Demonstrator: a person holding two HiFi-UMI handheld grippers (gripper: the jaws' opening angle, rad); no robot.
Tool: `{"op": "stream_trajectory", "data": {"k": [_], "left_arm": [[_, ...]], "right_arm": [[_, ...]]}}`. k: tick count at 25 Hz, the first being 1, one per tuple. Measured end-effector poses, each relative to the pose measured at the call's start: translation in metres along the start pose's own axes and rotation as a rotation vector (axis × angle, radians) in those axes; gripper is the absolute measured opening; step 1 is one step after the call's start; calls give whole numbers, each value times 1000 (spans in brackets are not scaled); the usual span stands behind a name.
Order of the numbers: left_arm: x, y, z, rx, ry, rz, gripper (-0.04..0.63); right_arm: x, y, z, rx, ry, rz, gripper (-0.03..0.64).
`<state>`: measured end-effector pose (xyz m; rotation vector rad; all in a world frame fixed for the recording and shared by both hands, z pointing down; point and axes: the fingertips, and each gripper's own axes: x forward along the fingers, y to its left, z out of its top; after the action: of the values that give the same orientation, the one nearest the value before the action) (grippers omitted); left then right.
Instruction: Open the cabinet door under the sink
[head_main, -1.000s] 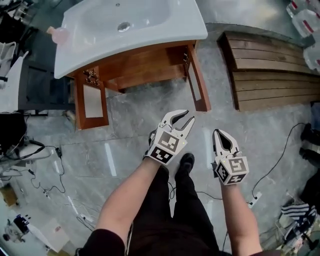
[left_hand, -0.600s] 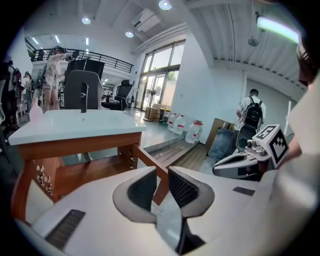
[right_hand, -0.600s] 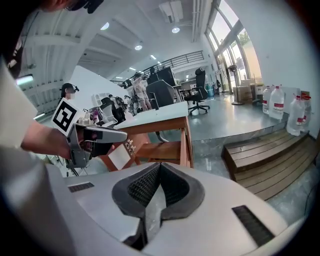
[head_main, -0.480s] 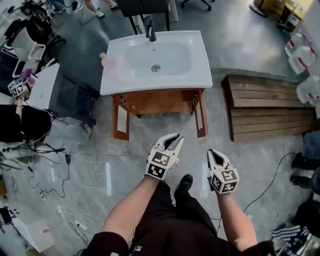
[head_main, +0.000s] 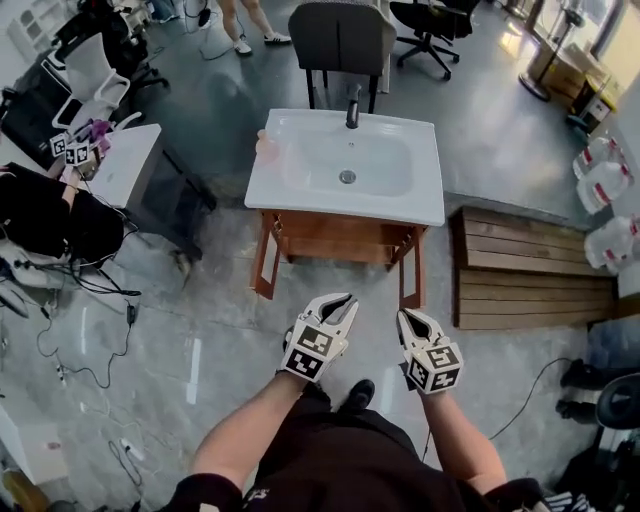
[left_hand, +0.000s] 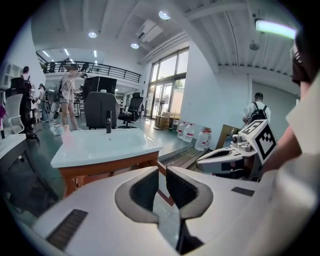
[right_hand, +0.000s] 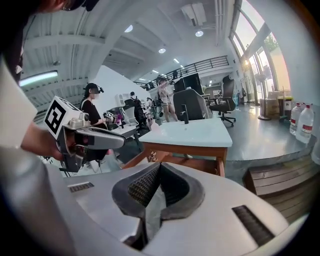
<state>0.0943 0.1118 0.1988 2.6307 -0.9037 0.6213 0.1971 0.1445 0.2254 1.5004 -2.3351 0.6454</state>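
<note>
Left gripper (head_main: 343, 300): held in the air in front of the person, well apart from the cabinet. Its jaws stand a narrow gap apart and have just been closing. Nothing is between them; the left gripper view (left_hand: 162, 172) shows only floor and cabinet past the pads.
Right gripper (head_main: 406, 316): just beside the left one, at about the same height. Its jaws are together with nothing held, as the right gripper view (right_hand: 157, 170) shows.
Cabinet (head_main: 340, 245): brown wood, under the sink, straight ahead of both grippers.
Doors: both already swung out toward the person, the left door (head_main: 265, 265) and the right door (head_main: 411, 280) each standing edge-on at a front corner. Neither gripper touches them.
Sink (head_main: 420, 205): white, on top of the cabinet, with a dark faucet (head_main: 352, 105) at its far edge and a pink bottle (head_main: 266, 147) on its left rim.
Behind the sink: a grey chair (head_main: 343, 40).
Right of the cabinet: wooden boards (head_main: 530, 285) on the floor, with water jugs (head_main: 600, 185) beyond them.
Left of the cabinet: cables (head_main: 90, 290) on the grey floor.
</note>
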Motion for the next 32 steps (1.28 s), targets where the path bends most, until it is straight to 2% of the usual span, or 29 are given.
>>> {"op": "stream_trajectory", "data": {"k": [6, 12, 15, 21, 25, 29, 32], "left_arm": [[-58, 56, 10, -47, -46, 74, 54], [-115, 100, 28, -61, -124, 100, 52], [-134, 114, 38, -43, -149, 118, 51], [-150, 110, 60, -27, -192, 137, 51], [-147, 102, 69, -30, -197, 168, 51], [-138, 90, 83, -64, -217, 221, 51], [-130, 79, 103, -74, -247, 276, 51]], "right_arm": [[14, 43, 40, -37, -20, 19, 15], [19, 78, 96, -88, -115, -30, 14], [15, 85, 124, -75, -185, -56, 14], [-4, 92, 150, -72, -262, -19, 14], [-22, 91, 182, -131, -327, 8, 14], [-53, 68, 204, -197, -370, 31, 12], [-66, 35, 198, -218, -362, 79, 12]]}}
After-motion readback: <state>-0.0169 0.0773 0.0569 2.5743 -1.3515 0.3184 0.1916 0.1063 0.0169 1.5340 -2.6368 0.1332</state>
